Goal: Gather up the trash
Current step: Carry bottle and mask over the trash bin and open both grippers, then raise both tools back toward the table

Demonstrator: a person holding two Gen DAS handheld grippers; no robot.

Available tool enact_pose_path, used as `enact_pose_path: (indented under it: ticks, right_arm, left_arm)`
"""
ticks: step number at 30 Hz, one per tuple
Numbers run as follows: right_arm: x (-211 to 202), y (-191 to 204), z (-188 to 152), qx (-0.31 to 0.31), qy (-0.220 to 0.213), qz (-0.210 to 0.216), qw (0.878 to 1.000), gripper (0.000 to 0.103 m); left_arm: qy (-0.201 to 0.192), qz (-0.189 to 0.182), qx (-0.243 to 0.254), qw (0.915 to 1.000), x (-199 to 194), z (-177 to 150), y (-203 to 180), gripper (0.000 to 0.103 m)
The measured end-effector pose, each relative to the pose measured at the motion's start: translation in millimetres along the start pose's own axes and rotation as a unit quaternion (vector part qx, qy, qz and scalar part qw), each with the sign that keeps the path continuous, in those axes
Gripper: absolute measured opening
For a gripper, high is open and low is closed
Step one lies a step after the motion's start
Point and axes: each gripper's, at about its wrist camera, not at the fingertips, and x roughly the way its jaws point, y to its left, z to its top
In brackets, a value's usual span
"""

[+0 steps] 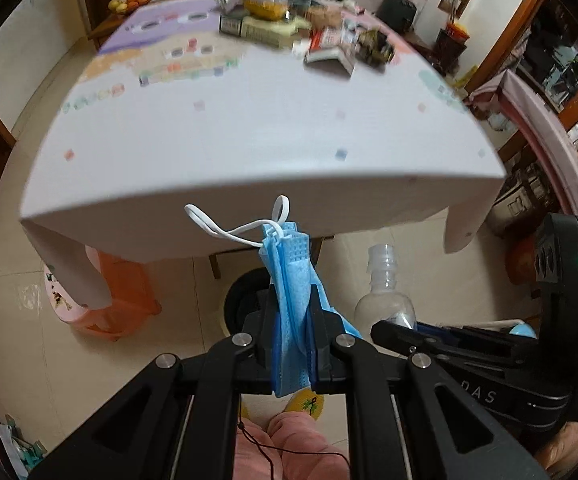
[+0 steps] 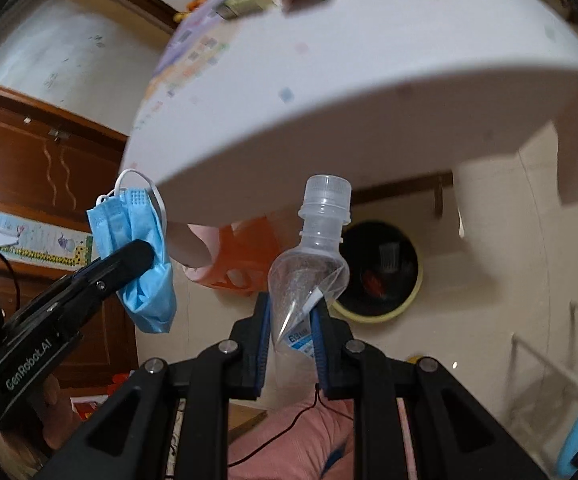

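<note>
My left gripper [image 1: 292,300] is shut on a crumpled blue face mask [image 1: 291,280] with white ear loops, held in the air in front of the table edge. The mask also shows in the right wrist view [image 2: 145,256], at the left gripper's tip. My right gripper [image 2: 291,312] is shut on a squashed clear plastic bottle [image 2: 313,264], neck up, no cap. The bottle also shows in the left wrist view [image 1: 385,292], to the right of the mask. A round trash bin [image 2: 385,272] with a black liner stands on the floor below and beyond both grippers; it holds some trash.
A white table [image 1: 249,152] with pastel squares fills the upper views; a pile of boxes and wrappers [image 1: 305,28] lies at its far side. An orange plastic stool [image 1: 121,296] stands under the table on the left. The floor is beige tile.
</note>
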Motion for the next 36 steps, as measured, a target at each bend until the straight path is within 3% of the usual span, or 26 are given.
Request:
enact_pose_path:
  ticks: [8,14,16,20,24,29,36]
  right_arm:
    - [97.9,-51.4,-10.0,0.086,0.023,0.003,0.996,0.020]
    - [176.2,-100.5,-11.1,0.143,0.017,-0.007,0.990,0.020]
    - [199.2,-114.8,-9.5,0.160,0.017,-0.007,0.987,0.021]
    - [234.2,-137.5,-8.9,0.198,0.019,-0.006,0.980,0.024]
    - [245.6,-144.7,-9.0,0.208,-0.002,-0.011,0.978,0.053]
    - [246.3,-142.0,-11.1,0.214,-0.007,-0.010,0.977,0.055]
    - [230.9,-129.6,-16.5,0.215,-0.011,-0.009,0.977,0.055]
  left_arm:
    - [0.041,0.003,0.021,0.9989,113.8,-29.1,18.5,0.008]
    - [0.063,0.021,0.042,0.9969,199.7,-40.5,32.8,0.010]
    - [0.065,0.031,0.054,0.9959,220.2,-41.9,35.8,0.017]
    - [0.075,0.036,0.072,0.9939,246.6,-41.8,40.0,0.063]
    - [0.076,0.046,0.086,0.9924,257.8,-44.3,47.6,0.080]
    - [0.066,0.050,0.087,0.9928,250.5,-43.2,54.1,0.094]
    - [0.045,0.043,0.089,0.9941,211.6,-39.4,53.2,0.095]
